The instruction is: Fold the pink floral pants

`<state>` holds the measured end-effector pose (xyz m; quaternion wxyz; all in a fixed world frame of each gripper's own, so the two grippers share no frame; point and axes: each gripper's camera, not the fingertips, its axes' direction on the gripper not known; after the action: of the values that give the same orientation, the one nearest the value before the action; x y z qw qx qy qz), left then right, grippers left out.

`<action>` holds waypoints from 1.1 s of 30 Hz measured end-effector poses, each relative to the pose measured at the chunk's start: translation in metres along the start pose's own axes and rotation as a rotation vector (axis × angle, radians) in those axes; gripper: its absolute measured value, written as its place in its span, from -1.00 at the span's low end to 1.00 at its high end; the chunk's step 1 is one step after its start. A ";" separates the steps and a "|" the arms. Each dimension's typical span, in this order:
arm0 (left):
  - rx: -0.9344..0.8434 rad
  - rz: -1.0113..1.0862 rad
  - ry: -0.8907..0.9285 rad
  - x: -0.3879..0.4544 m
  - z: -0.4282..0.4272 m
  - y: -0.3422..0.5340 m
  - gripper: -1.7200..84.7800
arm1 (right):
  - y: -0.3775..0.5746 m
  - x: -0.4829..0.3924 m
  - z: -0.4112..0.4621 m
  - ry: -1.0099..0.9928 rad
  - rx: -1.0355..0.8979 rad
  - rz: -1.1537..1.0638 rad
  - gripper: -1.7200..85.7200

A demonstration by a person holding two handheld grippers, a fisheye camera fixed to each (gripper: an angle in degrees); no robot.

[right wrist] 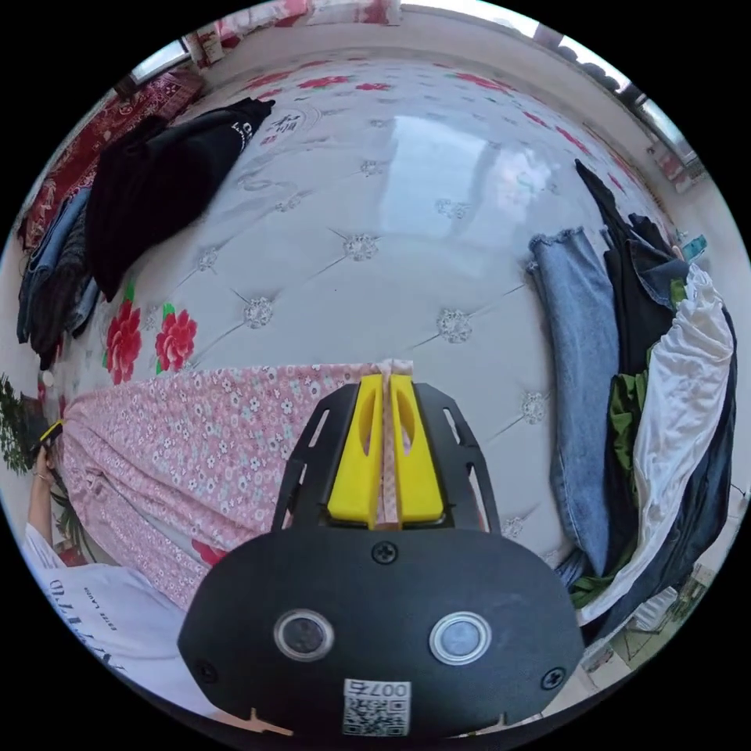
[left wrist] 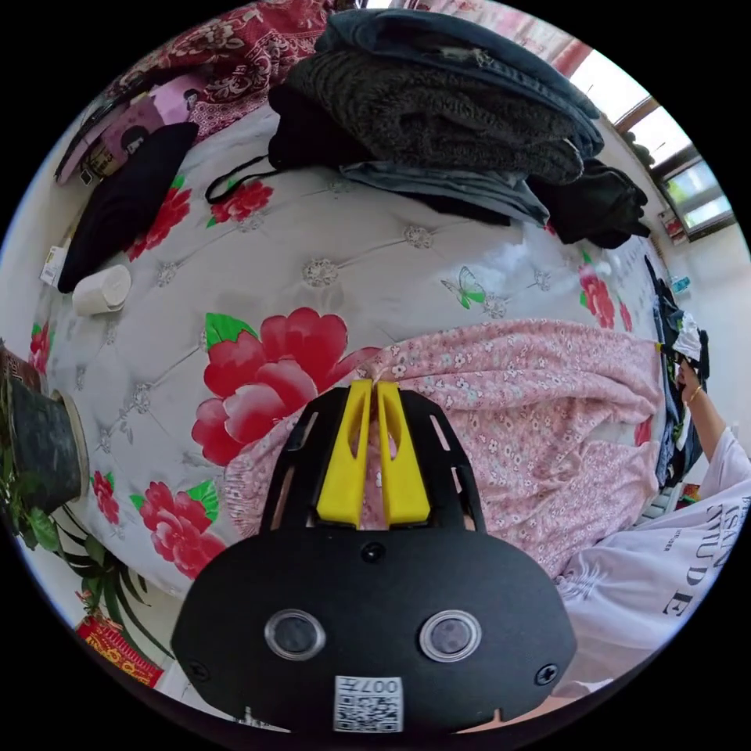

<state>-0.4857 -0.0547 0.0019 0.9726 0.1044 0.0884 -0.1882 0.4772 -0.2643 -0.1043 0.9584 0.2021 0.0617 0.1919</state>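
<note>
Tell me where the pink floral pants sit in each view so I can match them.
Left gripper view: pink floral pants spread right of centre, edge pinched by left gripper.
Right gripper view: pants spread left, edge pinched by right gripper.
Shared landmark: tufted floral mattress.

Clothes pile [left wrist: 438, 109], floral mattress [left wrist: 313, 235]

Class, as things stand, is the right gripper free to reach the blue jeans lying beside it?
Probably not yet: the right gripper is shut on the pink pants; bare mattress separates it from the jeans.
</note>
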 end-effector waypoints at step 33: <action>0.263 -0.074 0.110 0.032 -0.141 0.309 -0.98 | 0.371 0.130 -0.283 -0.345 0.293 0.153 -0.97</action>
<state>-0.3560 0.2475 -0.0883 0.9366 0.2379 0.1198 -0.2276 0.4144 0.2030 -0.2149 0.8979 0.3728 -0.0913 0.2155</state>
